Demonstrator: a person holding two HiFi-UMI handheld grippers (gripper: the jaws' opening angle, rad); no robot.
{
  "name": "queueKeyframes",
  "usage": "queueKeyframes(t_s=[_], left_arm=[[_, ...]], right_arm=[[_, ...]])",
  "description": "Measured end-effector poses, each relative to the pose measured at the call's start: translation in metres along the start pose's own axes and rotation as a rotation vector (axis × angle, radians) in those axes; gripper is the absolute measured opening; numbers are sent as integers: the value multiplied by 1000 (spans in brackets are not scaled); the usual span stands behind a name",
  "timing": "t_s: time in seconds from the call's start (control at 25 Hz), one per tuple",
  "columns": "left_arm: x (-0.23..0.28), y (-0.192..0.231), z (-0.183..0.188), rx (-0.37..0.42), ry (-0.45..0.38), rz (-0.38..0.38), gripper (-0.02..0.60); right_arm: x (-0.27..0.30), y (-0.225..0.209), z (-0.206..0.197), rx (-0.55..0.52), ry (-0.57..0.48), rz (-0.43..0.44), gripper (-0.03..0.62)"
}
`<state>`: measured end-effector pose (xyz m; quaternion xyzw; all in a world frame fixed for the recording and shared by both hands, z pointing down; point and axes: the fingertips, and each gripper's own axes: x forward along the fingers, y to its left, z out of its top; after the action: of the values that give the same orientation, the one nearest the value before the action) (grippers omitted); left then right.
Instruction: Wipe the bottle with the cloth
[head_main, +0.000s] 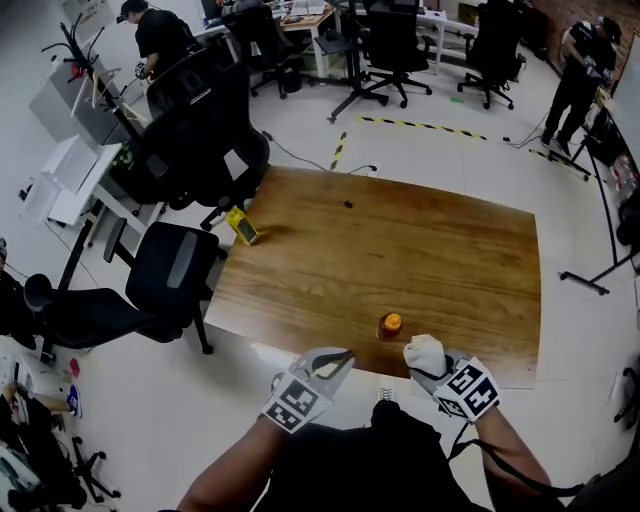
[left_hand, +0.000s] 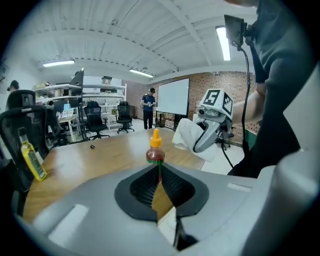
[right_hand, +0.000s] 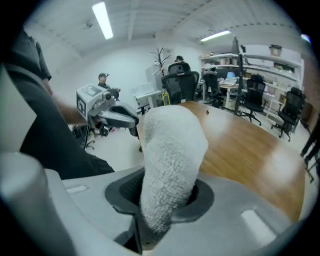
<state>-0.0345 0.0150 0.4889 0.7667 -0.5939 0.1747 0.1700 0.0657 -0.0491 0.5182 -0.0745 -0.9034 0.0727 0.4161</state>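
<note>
1. Only the head view gives me the layout. The bottle (head_main: 389, 325) stands upright on the worktop (head_main: 420, 250) near its front edge, between the left gripper (head_main: 338, 360) and the right gripper (head_main: 436, 368).
2. The left gripper view alone shows me its jaws drawn together and empty, with the bottle beyond them.
3. The right gripper view shows its jaws clamped on the white, fluffy cloth (right_hand: 170, 150).
4. The bottle is small, with an orange cap and red contents.

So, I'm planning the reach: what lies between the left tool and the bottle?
Nothing but bare table wood. The head view shows the short stretch from the left tool to the bottle is clear.
</note>
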Motion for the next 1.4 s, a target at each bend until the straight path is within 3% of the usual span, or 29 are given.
queueKeyframes(t_s=[0.08,0.2,0.32,0.44,0.6,0.76,1.0,1.4], left_arm=[[-24,-2,-3,-31,5,6,17],[-73,-11,-2,-158,-39,-11,17],[-117,-27,0,-272,-93,-90,17],[-146,-44,-16,-346,-102,-167,17],[-162,-55,-34,-351,-87,-134,17],[-174,-59,-26,-346,-106,-92,17],[-192,-79,-9,-351,-164,-64,17],[-184,-104,-4,-335,-176,-51,17]], right_arm=[[-8,26,9,175,-153,0,107],[-35,66,25,438,-415,11,107],[-64,108,28,461,-531,-98,107],[-80,162,27,404,-550,-165,107],[-97,205,19,427,-608,-185,106],[-112,218,6,457,-637,-216,106],[-119,230,-17,468,-589,-182,106],[-128,237,-43,474,-578,-165,106]])
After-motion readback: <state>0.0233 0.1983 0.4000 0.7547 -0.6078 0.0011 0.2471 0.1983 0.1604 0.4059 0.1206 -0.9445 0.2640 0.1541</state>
